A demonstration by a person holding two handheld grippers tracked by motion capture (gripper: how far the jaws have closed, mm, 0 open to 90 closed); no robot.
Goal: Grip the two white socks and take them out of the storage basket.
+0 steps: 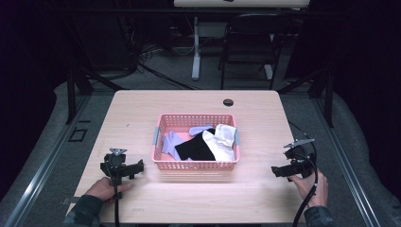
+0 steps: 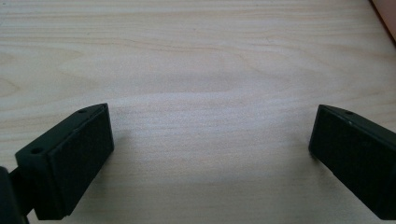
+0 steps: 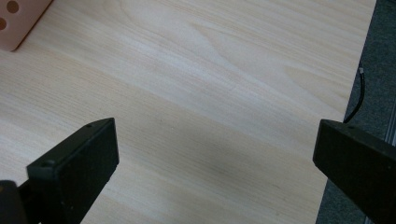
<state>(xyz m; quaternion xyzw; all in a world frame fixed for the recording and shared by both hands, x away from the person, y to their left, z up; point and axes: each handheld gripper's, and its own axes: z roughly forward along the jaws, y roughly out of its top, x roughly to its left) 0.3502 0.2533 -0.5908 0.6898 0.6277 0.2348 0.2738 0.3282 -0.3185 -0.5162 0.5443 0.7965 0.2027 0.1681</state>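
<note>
At the middle of the worktop (image 1: 142, 113) a pink basket (image 1: 196, 165) is set, its long axis running left to right across the person's front. Inside it socks are heaped: a black sock (image 1: 195, 148) at the centre, a white sock (image 1: 223, 137) to its right, and lavender socks (image 1: 171, 144) to its left. The basket is flanked by the two claws, which are held near the front edge, and it lies forward and inward from each. The left claw (image 1: 124, 168) is seen just beside the basket's front left corner, so it is judged the nearer to the heap; the right claw (image 1: 286, 170) is held well apart from the right wall. In the left gripper view the jaws are spread wide over bare wood, with nothing between them. In the right gripper view the jaws are likewise wide and empty, and a corner of the basket is caught at the upper left. Both hands are kept low, the left hand (image 1: 105, 188) resting on the wood and the right hand (image 1: 312, 185) gripping its handle.
</note>
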